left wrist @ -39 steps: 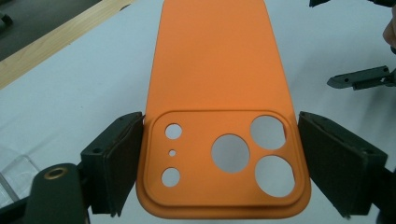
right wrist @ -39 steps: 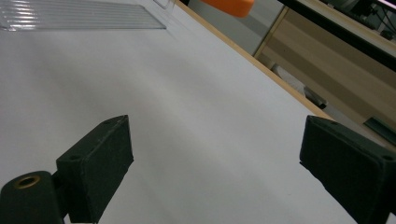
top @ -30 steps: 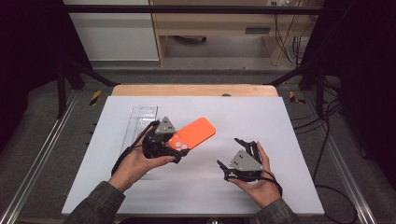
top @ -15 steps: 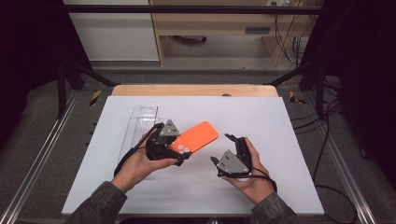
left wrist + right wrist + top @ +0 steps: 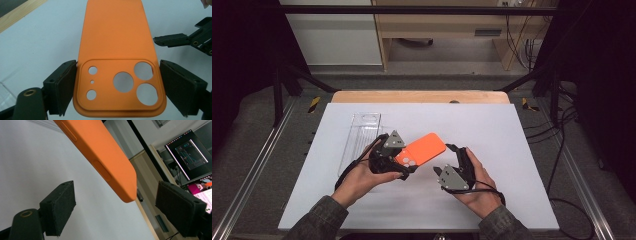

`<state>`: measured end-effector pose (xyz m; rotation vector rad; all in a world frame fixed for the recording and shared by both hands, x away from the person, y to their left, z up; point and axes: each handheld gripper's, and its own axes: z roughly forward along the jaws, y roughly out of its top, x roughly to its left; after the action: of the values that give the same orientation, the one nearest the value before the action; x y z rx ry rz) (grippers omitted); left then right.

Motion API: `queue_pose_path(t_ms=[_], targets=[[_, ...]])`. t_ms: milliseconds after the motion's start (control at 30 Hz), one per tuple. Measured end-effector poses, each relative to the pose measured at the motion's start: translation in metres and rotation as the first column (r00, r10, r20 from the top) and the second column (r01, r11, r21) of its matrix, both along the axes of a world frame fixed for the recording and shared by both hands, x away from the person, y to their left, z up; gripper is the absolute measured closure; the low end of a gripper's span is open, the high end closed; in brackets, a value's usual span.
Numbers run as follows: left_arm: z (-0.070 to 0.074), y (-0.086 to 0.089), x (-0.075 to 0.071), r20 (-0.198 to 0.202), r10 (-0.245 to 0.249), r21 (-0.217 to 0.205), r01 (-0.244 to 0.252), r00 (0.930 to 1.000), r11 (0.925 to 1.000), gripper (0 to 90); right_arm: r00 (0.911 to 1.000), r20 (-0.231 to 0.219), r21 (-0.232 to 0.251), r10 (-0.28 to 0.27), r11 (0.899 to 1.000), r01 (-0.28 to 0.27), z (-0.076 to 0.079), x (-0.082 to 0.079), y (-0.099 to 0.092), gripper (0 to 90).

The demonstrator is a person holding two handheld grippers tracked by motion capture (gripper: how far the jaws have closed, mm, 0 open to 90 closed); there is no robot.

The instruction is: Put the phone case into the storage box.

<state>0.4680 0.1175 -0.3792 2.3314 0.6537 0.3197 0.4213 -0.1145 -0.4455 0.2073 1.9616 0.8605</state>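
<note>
High view: my left tool (image 5: 404,167) pinches the orange phone case (image 5: 422,150) by its camera end, raised over the white surface (image 5: 512,150); my right tool (image 5: 451,160) is spread, jaws closing slightly, just beside the case's free end.

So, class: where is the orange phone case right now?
High view: the orange phone case is mid-table, its camera end clamped in the left gripper, right of the clear plastic box.
</note>
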Motion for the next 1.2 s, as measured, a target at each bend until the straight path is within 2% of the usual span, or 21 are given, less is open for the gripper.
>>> queue_pose_path(t_ms=[567,967,1200], targets=[[0.000,0.003,-0.003,-0.011,-0.009,-0.003,0.009,0.9999,1.0000,16.6,0.9963,0.078,-0.102,0.037,0.994,-0.029,-0.006,-0.002,0.017,22.2],[0.003,0.002,-0.006,-0.014,-0.019,-0.009,0.019,0.9997,0.9998,16.6,0.9877,0.141,-0.194,0.068,0.980,-0.040,-0.009,-0.004,0.031,33.4],[0.002,0.002,-0.006,-0.016,-0.017,-0.012,0.017,0.9997,0.9998,16.6,0.9828,0.171,-0.220,0.069,0.975,-0.030,-0.007,-0.005,0.036,42.6]])
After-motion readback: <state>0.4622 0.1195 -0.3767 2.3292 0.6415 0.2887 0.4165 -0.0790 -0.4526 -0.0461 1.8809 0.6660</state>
